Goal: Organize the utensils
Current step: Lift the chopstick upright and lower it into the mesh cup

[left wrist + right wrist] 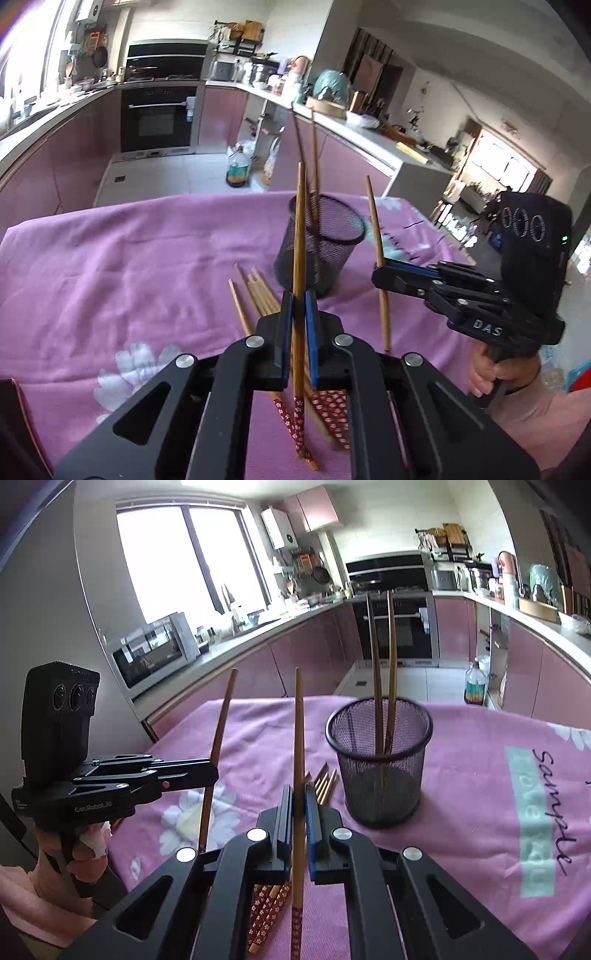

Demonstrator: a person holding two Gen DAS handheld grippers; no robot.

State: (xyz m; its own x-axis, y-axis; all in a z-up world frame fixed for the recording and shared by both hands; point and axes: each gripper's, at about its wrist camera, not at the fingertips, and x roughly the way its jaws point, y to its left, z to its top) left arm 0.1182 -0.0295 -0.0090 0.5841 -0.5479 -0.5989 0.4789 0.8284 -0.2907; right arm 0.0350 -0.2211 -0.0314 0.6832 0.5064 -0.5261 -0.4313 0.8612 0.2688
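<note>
Chopsticks: left jaws pinch one [300, 236]; right jaws pinch another [298, 738]; two stand in mesh cup [380, 775].

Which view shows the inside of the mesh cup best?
The right wrist view: the mesh cup stands unobstructed, its open rim and two chopsticks inside clear. In the left wrist view, the cup is partly hidden by the chopstick the left gripper holds.

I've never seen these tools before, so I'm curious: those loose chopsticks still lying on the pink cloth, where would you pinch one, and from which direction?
Probably from above, at mid-shaft. The loose chopsticks lie flat on the cloth beside the mesh cup, fanned slightly at their plain wooden tips, so the fingers can straddle one there. Both the left gripper and right gripper already hold single chopsticks mid-shaft.
</note>
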